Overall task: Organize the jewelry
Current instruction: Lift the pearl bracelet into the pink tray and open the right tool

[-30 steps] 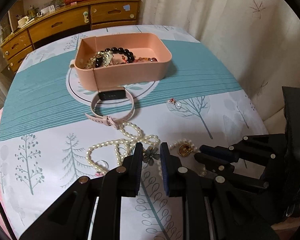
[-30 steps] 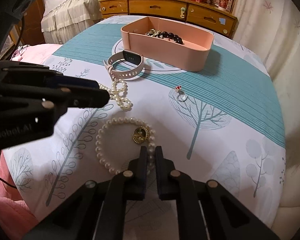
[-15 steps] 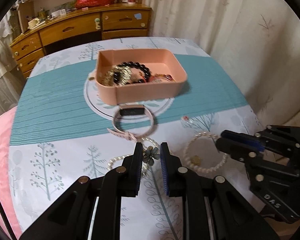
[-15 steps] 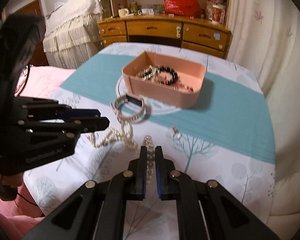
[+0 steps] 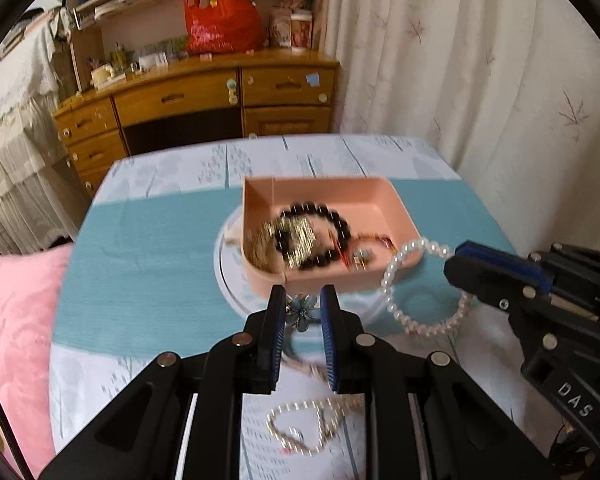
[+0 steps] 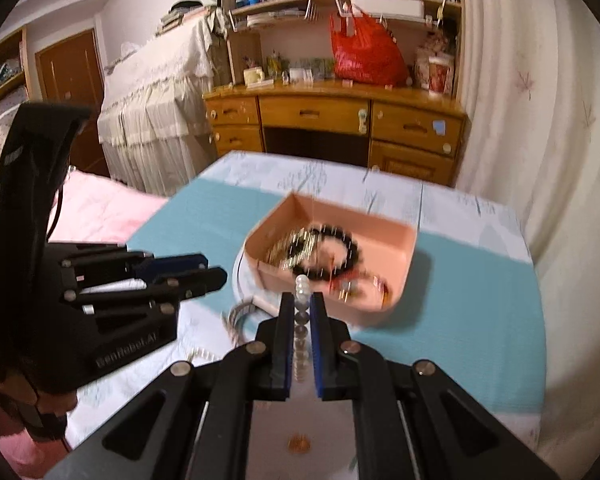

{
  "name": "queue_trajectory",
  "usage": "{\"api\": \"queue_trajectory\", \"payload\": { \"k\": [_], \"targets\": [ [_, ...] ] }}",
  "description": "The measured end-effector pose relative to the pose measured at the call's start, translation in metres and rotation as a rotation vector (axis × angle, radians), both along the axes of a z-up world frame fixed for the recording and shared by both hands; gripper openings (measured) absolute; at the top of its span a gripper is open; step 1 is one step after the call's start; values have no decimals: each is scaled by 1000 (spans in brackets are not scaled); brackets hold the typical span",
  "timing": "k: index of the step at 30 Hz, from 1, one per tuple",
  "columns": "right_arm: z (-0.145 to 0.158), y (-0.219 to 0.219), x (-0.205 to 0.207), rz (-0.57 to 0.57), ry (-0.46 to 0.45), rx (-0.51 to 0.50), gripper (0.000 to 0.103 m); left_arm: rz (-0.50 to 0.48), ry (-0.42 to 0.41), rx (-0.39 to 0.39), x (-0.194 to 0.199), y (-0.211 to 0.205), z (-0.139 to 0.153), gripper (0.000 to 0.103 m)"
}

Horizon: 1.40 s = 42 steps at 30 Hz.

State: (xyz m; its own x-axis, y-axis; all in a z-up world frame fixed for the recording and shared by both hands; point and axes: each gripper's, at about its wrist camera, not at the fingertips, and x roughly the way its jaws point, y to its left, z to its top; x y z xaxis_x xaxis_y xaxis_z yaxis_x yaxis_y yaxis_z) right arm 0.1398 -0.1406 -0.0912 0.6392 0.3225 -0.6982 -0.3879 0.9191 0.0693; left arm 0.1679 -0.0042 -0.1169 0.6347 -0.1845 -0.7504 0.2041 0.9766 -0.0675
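Both loads hang above the surface near the pink rectangular plastic tray (image 5: 380,196): the left gripper (image 5: 302,312) pinches a small blue flower brooch (image 5: 301,312), the right gripper (image 6: 300,316) clamps a white pearl bracelet (image 5: 414,286); bring each over the tray before the fingers let go

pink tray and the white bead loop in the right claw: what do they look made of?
Pink tray: likely moulded plastic, matte; thin uniform walls, rounded corners, flat even colour. White bead loop, clamped in the right claw: pearl or imitation pearl, glossy; round uniform beads with bright highlights. Which one can't be told from the pictures.
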Motion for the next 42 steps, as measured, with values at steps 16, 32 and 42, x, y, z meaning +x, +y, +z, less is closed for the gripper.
{"api": "queue_trajectory", "payload": {
  "k": [16,32,42],
  "targets": [
    [15,-23,65,-80,-78,38,8,35,-40,-89,62,-17,6,15],
    [-12,-44,84,-132,55,62,33,82,66,-65,80,-5,-12,60],
    [-33,-47,65,-212,149,111,66,91,168,-78,60,15,-35,70]
  ]
}}
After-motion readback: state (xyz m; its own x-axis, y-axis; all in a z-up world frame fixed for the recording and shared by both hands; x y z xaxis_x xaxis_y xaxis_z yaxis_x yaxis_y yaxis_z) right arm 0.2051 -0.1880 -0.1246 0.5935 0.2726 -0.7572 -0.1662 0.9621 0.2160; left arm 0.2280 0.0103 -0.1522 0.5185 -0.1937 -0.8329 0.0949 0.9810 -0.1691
